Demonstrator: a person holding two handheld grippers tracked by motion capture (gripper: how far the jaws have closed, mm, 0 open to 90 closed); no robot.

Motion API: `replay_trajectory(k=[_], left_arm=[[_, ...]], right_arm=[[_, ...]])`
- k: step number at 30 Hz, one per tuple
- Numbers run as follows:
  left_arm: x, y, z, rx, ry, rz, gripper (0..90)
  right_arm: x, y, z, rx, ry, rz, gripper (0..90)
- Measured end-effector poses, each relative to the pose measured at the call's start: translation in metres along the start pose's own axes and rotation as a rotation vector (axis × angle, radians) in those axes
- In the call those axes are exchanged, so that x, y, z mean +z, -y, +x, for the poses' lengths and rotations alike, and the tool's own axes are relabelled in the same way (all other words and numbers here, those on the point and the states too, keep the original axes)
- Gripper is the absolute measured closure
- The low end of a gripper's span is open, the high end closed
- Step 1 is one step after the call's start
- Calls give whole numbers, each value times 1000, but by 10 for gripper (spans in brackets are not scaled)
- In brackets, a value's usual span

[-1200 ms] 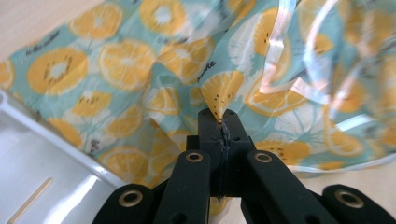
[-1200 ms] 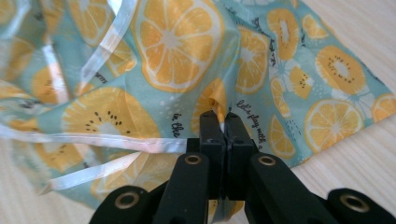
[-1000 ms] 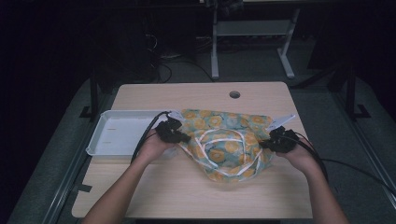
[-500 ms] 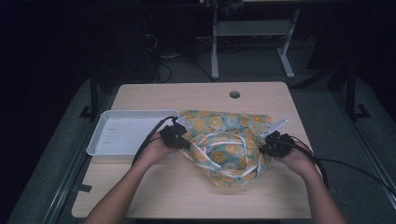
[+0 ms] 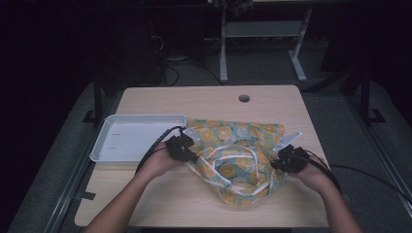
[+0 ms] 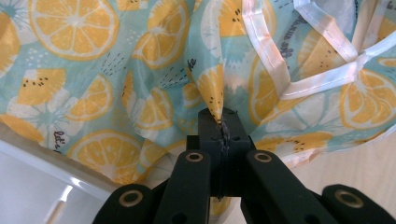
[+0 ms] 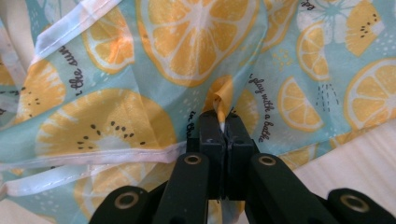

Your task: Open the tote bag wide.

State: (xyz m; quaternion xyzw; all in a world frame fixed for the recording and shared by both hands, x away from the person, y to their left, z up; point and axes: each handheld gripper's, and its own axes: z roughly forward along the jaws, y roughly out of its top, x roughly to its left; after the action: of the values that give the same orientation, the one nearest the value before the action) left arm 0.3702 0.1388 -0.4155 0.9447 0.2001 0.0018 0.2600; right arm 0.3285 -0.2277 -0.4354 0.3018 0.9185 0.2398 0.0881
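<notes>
A citrus-print fabric bag (image 5: 238,155), turquoise with orange slices and white strap handles (image 5: 233,150), is spread on the wooden counter (image 5: 204,99) between two pairs of tongs. A pinch of its left edge is seen clamped in the closed left tongs (image 5: 188,154), and a fold of its right edge is clamped in the closed right tongs (image 5: 278,164). The cloth is bunched at each grip. Just left of the bag, a white tray (image 5: 131,138) is set on the counter.
</notes>
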Motion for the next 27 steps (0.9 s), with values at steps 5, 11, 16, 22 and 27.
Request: replay_trajectory(k=[5,11,16,22,27], left_arm=[[-5,9,-9,7,24,-2,898],[-14,17,-17,19,75,-13,898],[-30,17,-18,3,106,-89,898],[-56,12,-14,3,134,-204,898],[-61,8,3,-59,150,-275,898]], right_arm=[[-6,8,12,-13,-23,-1,880],[-15,20,27,-26,-45,-8,880],[-35,25,26,-3,-45,-81,880],[-58,19,22,-11,-41,-159,879],[-69,8,11,-8,-26,-198,878]])
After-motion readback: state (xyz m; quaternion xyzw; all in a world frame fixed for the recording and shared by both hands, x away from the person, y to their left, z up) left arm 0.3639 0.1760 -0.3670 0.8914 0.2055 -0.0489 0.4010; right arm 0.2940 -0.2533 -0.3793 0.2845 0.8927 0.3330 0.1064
